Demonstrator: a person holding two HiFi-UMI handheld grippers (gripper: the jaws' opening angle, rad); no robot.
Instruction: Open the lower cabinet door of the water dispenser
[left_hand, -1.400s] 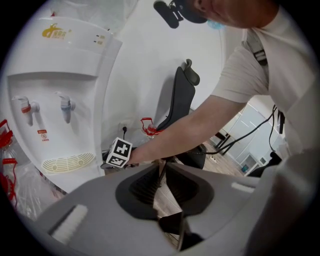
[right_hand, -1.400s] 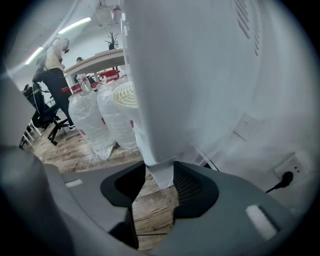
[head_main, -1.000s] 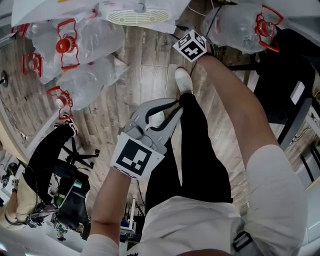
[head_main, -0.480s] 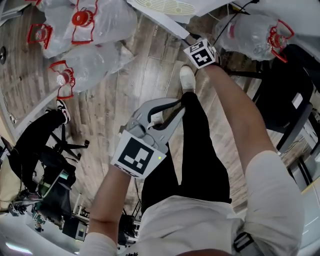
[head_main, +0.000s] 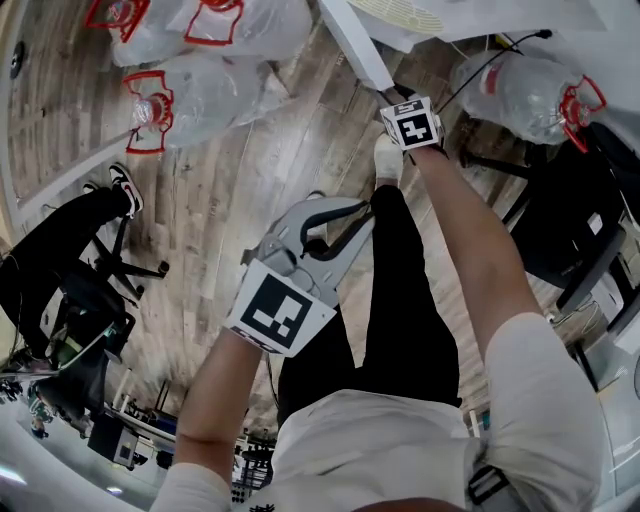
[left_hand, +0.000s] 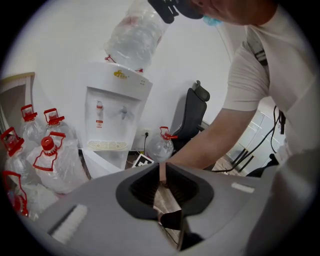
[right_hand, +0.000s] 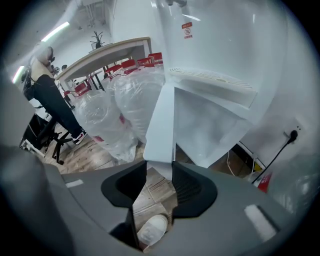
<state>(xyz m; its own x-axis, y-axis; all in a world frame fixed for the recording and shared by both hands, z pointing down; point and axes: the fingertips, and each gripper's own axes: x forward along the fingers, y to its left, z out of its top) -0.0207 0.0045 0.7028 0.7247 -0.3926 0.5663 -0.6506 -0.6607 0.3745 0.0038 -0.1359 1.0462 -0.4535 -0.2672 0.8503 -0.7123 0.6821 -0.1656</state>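
Note:
The white water dispenser (left_hand: 117, 115) stands against the wall with a bottle on top. Its lower cabinet door (right_hand: 161, 120) hangs ajar, swung out toward me. In the head view the door (head_main: 355, 42) shows as a white strip at the top. My right gripper (right_hand: 159, 170) is at the door's free edge, which sits between the jaw tips. The jaws have just been closing but still stand wide, and no press on the door shows. From the head view only its marker cube (head_main: 413, 125) is plain. My left gripper (head_main: 362, 208) hangs shut and empty above my legs, well back from the dispenser.
Several clear water bottles with red handles (head_main: 200, 80) lie on the wood floor left of the dispenser, and one more (head_main: 530, 95) lies to the right. A black office chair (head_main: 570, 200) stands at the right. A seated person's legs (head_main: 60, 250) are at the left. My shoe (head_main: 387, 158) is near the door.
My right gripper has dropped toward the dispenser and reached the door's edge. The left gripper has gone down with it. The bottles have slid up and left in the head view.

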